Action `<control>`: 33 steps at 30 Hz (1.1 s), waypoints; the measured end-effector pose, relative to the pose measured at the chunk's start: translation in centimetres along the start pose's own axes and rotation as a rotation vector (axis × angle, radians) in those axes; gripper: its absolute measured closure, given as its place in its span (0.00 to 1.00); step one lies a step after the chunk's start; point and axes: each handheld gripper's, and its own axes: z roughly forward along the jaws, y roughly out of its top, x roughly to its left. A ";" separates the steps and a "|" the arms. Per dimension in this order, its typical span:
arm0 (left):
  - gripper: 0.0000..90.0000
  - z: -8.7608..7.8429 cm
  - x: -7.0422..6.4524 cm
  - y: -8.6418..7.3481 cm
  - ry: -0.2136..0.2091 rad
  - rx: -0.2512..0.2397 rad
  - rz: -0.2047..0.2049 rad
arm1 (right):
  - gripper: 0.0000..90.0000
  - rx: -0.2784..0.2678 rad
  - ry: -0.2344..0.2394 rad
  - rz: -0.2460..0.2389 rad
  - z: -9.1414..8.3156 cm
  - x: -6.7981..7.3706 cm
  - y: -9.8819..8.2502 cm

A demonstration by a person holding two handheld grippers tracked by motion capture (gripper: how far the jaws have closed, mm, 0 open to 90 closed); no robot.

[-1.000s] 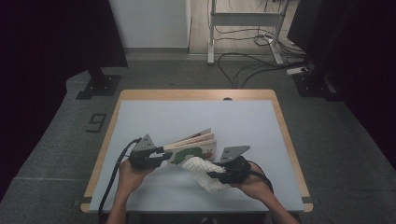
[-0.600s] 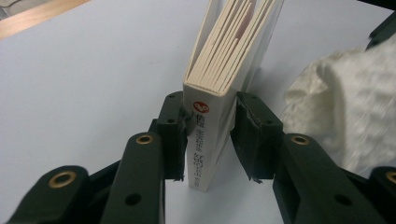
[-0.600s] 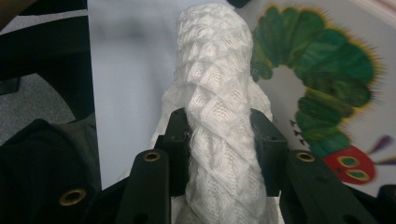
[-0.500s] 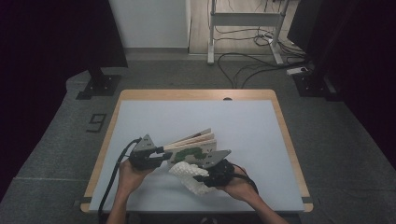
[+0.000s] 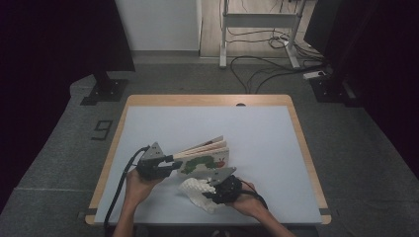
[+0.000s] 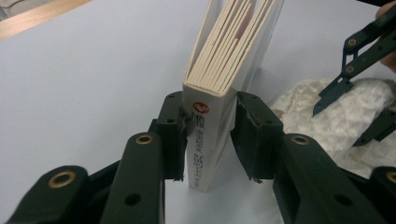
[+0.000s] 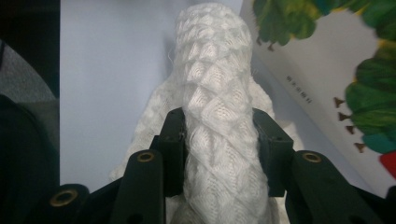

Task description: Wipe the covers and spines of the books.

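Left hand-held gripper (image 5: 170, 163) was clamped on the spine of a board book (image 5: 205, 159), its two black jaws pressed against either side of the closed edge. In the left gripper view the book (image 6: 219, 88) stood on edge between those jaws, thick cream pages fanning away from them. From above, the book reached away from this hand-held gripper toward the middle of the pale worktop (image 5: 257, 133), its cover with a green caterpillar picture turned toward the person.

Right hand-held gripper (image 5: 213, 190) sat just beside the left one, near the worktop's near edge, with a white knitted cloth (image 5: 197, 192) between its jaws. In the right gripper view the cloth (image 7: 217, 116) rose as a thick roll straight out from between the jaws, and both pads touched its sides. These jaws had just been opening slightly, with the cloth between them; the grip looked light, though how firmly the pads pressed was hard to judge. Beyond this hand-held gripper, the rest of the cloth lay heaped on the worktop, right against the book's cover (image 7: 336, 88). In the left gripper view the cloth (image 6: 345, 121) lay just beside the book, with the right hand-held gripper's jaw tips above it.
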 end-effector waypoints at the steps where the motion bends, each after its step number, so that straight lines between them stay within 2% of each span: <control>1: 0.71 0.0 0.0 0.0 0.000 0.001 0.002 | 0.67 0.000 0.001 -0.004 0.1 0.1 -0.1; 6: 0.71 0.0 0.0 0.0 0.001 0.002 0.002 | 0.63 0.012 0.002 -0.018 0.2 0.2 -0.1; 7: 0.71 0.0 0.0 0.0 0.001 0.000 0.000 | 0.57 0.017 0.005 -0.018 0.0 0.2 0.0; 8: 0.71 0.0 0.0 0.0 0.001 0.000 0.000 | 0.57 0.017 0.005 -0.018 0.0 0.2 0.0; 10: 0.71 0.0 0.0 0.0 0.000 0.000 0.000 | 0.48 0.005 0.028 0.002 -0.4 0.2 0.3; 15: 0.71 0.0 0.0 0.0 0.001 0.000 -0.001 | 0.40 -0.005 0.040 0.011 -0.9 0.2 0.8; 17: 0.71 0.0 0.0 0.0 0.001 0.001 0.000 | 0.37 -0.027 0.040 0.021 -1.5 0.0 1.3; 24: 0.70 0.0 0.0 0.0 -0.001 0.001 -0.001 | 0.32 -0.079 0.014 0.046 -2.5 -1.0 2.5; 33: 0.70 0.0 0.0 0.0 -0.002 0.002 -0.002 | 0.32 -0.104 -0.048 0.089 -3.8 -2.2 2.0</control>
